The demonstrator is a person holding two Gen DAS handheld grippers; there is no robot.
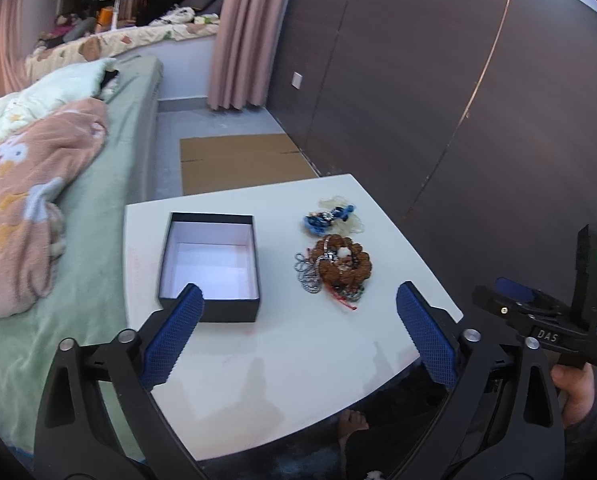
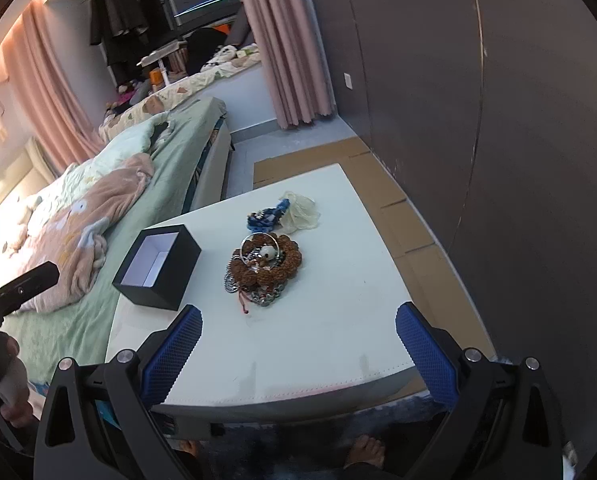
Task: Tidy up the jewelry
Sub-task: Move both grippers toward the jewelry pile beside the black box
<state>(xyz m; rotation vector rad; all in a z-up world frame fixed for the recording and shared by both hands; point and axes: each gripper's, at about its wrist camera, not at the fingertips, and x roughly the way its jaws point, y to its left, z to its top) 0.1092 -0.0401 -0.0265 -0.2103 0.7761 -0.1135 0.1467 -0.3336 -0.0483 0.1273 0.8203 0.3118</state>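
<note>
A black box (image 1: pixel 210 268) with a white inside stands empty and lidless on the left of a small white table (image 1: pixel 298 352). To its right lies a heap of jewelry: a brown bead bracelet (image 1: pixel 340 265) with silver chains and a red cord, and behind it a blue piece (image 1: pixel 325 218) beside pale translucent bands. My left gripper (image 1: pixel 296 304) hovers open over the table's near side, nothing between its blue pads. My right gripper (image 2: pixel 298 320) is open too, short of the brown bracelet (image 2: pixel 267 261). The box (image 2: pixel 156 264) sits to its left.
A bed (image 1: pixel 98 200) with green sheet and pink blanket borders the table's left side. A dark wardrobe wall (image 1: pixel 458 100) runs along the right. Cardboard (image 1: pixel 242 160) lies on the floor beyond the table. A person's bare feet (image 2: pixel 366 450) show under the near edge.
</note>
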